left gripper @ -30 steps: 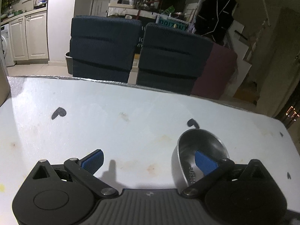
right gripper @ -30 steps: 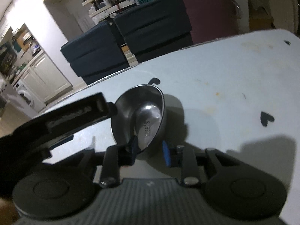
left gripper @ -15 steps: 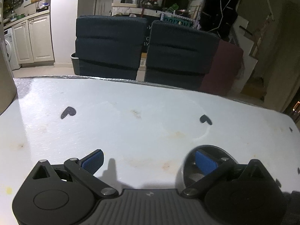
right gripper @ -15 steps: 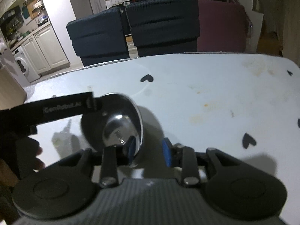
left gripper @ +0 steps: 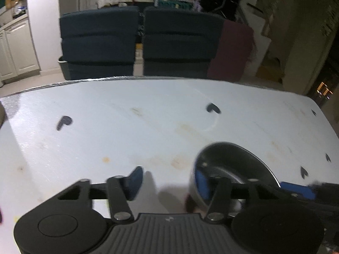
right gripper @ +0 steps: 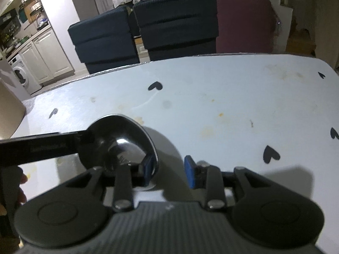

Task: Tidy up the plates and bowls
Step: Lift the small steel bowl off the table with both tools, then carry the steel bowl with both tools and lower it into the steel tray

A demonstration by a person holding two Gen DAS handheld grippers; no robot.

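A small steel bowl [left gripper: 235,169] sits tipped on the white table [left gripper: 127,131], which is dotted with little black hearts [right gripper: 155,86] and a few brownish stains. Both grippers have come in on it from the near side. The left gripper [left gripper: 169,181] has just been closing its jaws and now stands about half open; its right blue pad [left gripper: 202,183] is inside the bowl against the wall, while its left pad [left gripper: 135,180] hangs over bare tabletop, well apart from the bowl, so the rim lies between the fingers without being pinched. In the right wrist view the same bowl [right gripper: 118,139] shows its shiny inside, tilted toward the camera. The right gripper [right gripper: 169,170] is fairly narrow: its left pad [right gripper: 149,169] is against the inside of the bowl's near rim, its right pad [right gripper: 189,173] stands outside, just beside the wall, and whether both pads truly press I cannot tell. The black finger of the other gripper [right gripper: 42,146] reaches to the bowl's far left rim, with part of a hand [right gripper: 21,182] at the left edge. Beyond the table stand 2 dark blue chairs [left gripper: 97,42] and a maroon panel [left gripper: 233,50].
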